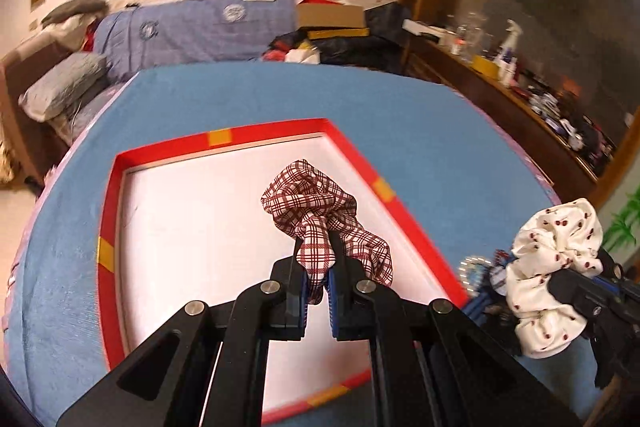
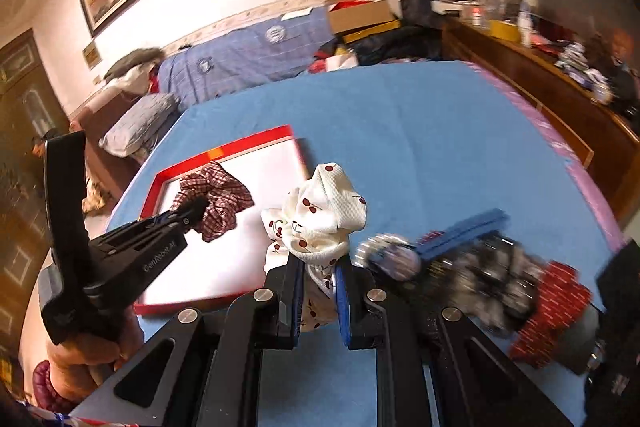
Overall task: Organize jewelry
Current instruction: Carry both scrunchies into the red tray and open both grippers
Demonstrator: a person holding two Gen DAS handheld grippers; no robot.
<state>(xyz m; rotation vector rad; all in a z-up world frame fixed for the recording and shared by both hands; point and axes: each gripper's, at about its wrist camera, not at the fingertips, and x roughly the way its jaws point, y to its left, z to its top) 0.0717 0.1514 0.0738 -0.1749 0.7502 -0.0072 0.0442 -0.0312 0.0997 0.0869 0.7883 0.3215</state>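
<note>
My left gripper [image 1: 317, 281] is shut on a red-and-white plaid scrunchie [image 1: 320, 203] and holds it above the white inside of a red-rimmed tray [image 1: 108, 211]. My right gripper [image 2: 318, 281] is shut on a white cherry-print scrunchie [image 2: 320, 215] and holds it above the blue table just right of the tray [image 2: 240, 147]. The right gripper with the white scrunchie [image 1: 556, 259] also shows at the right of the left wrist view. The left gripper [image 2: 192, 207] with the plaid scrunchie [image 2: 216, 195] shows at the left of the right wrist view.
A blurred pile of jewelry and hair pieces [image 2: 460, 267] with a blue comb-like piece [image 2: 464, 227] and a red patterned item [image 2: 552, 319] lies on the blue tablecloth [image 2: 420, 131] at the right. A bed [image 1: 192, 31] and a cluttered wooden sideboard [image 1: 520, 107] stand behind the table.
</note>
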